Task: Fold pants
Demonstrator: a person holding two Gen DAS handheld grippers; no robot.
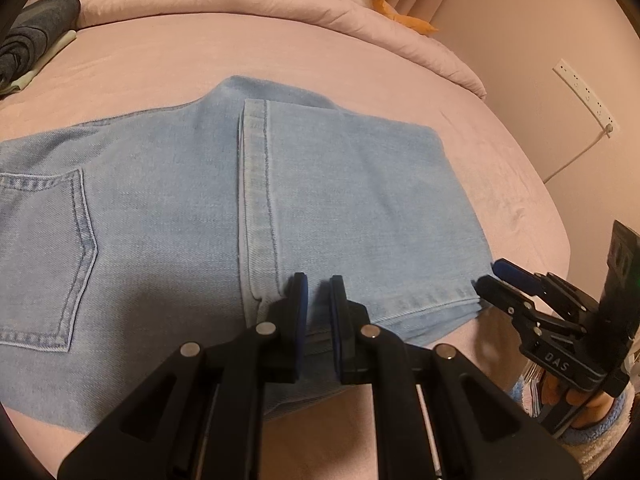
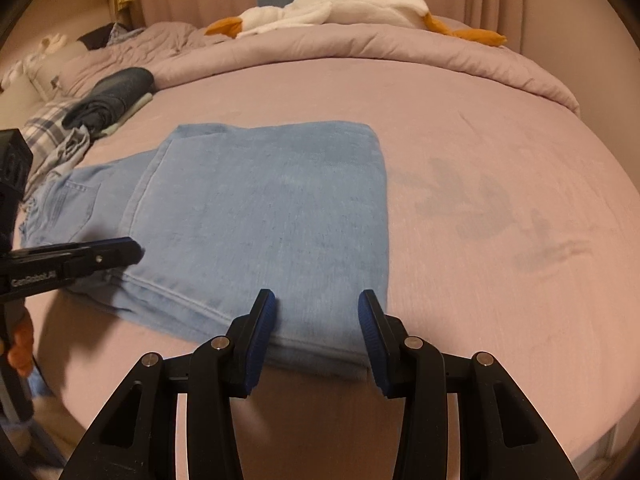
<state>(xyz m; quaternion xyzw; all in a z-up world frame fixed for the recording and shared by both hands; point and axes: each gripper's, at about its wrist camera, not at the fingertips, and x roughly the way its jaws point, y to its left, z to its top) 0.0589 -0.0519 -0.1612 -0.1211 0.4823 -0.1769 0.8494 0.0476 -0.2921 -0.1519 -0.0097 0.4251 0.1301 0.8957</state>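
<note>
Denim is pinched between the nearly closed jaws of the left gripper (image 1: 318, 312), which clamps the near edge of the light blue jeans (image 1: 248, 208) beside the hem of the folded-over leg. Just to its right, the right gripper (image 2: 316, 320) hovers over the near right corner of the folded part, its jaws partly apart with nothing pressed between them. The jeans lie flat on the pink bedsheet (image 2: 500, 140), one leg folded back over the seat, a back pocket (image 1: 44, 256) showing at the left. Beyond lie a stack of dark folded clothes (image 2: 116, 96), a rumpled pink duvet (image 2: 360, 52) and a white plush goose (image 2: 340, 8).
</note>
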